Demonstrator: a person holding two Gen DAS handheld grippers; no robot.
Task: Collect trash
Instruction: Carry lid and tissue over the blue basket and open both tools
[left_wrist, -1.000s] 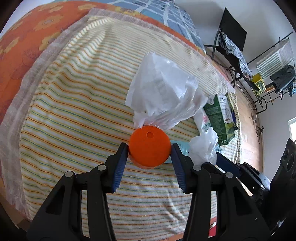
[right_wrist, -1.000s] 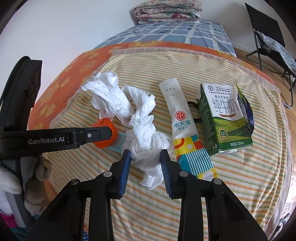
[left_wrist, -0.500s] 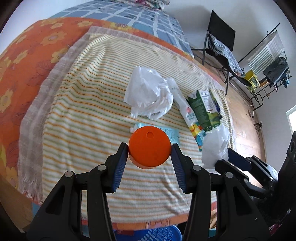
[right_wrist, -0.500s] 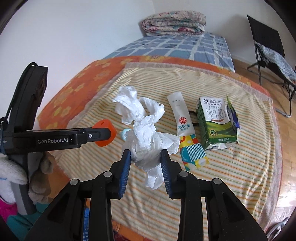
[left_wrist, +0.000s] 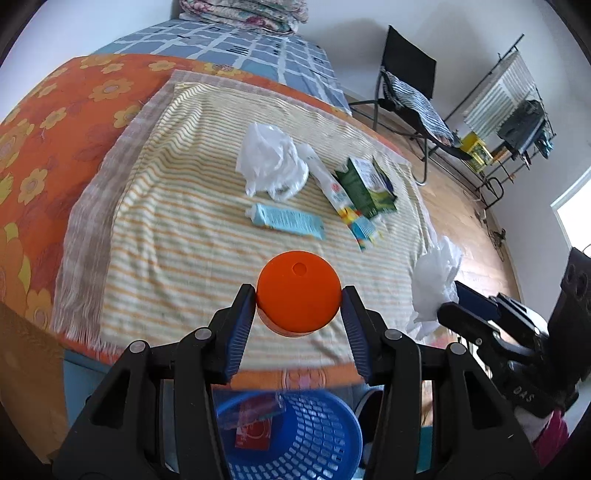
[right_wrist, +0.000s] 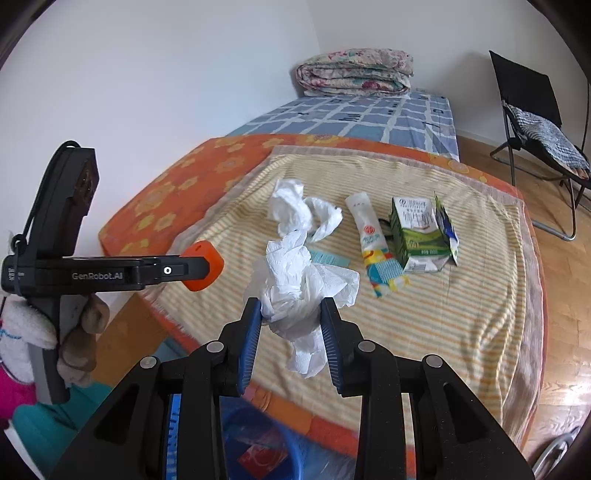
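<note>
Left wrist view is showing a bed (left_wrist: 155, 236) under a striped towel (left_wrist: 177, 177), with a blue basket (left_wrist: 317, 443) below its edge. Left hand-held gripper (left_wrist: 298, 317) is clamping an orange cap (left_wrist: 298, 297) above the bed's edge. Right hand-held gripper (right_wrist: 291, 332) is squeezing a crumpled tissue (right_wrist: 299, 284), which is hanging downward. Toothpaste tube (left_wrist: 286, 220) is lying crosswise.

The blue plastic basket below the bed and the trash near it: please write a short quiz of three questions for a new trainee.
1. True or false: the left gripper is shut on the round orange plastic cap.
2. What does the right gripper hold?
3. Where is the green milk carton? A) on the striped towel B) in the blue plastic basket

Key: 1 true; 2 the crumpled white tissue; 3 A.
</note>
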